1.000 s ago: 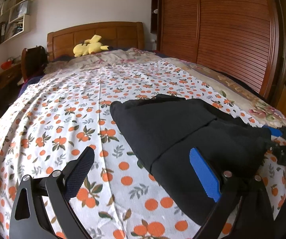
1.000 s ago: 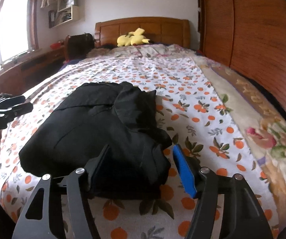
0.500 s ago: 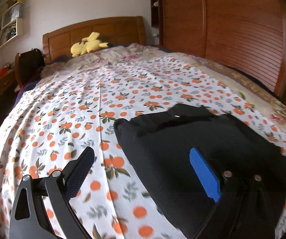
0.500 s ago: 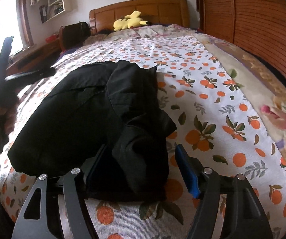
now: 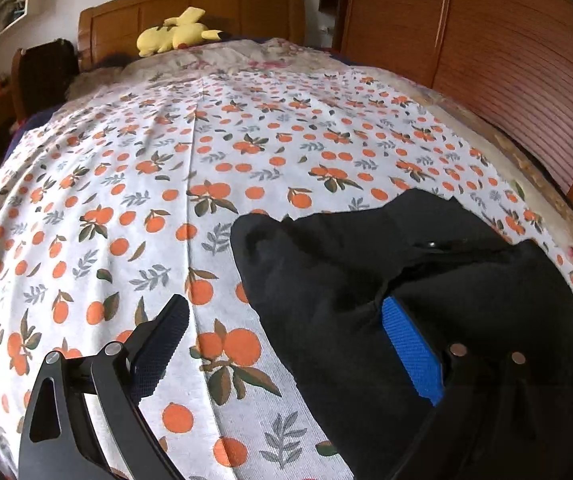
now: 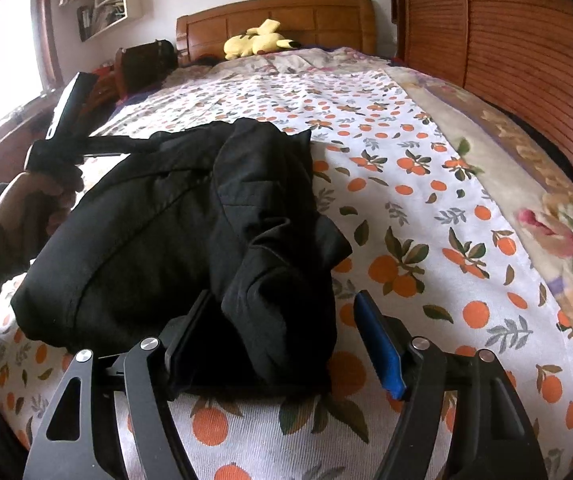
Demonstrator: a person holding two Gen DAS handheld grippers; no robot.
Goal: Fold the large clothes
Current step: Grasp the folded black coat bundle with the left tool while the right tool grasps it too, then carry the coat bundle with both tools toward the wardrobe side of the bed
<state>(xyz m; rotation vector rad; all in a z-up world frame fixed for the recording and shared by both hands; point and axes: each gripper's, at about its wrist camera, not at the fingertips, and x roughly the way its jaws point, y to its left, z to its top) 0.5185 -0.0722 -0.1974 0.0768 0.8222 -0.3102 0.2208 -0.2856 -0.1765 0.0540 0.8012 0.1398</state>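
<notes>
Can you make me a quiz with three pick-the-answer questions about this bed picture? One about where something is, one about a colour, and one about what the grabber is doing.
1. Where is the yellow plush toy?
A. by the headboard
B. on the black garment
C. on the floor

2. What colour are the fruits printed on the bedsheet?
A. purple
B. orange
C. green

3. How is the right gripper?
A. squeezed shut on the toy
B. jaws apart, with a fold of the black garment between them
C. out of sight

Answers:
1 A, it lies at the far end of the bed against the wood.
2 B, round orange fruits with leaves.
3 B, its jaws are opening and the blue pad stands clear of the cloth.
</notes>
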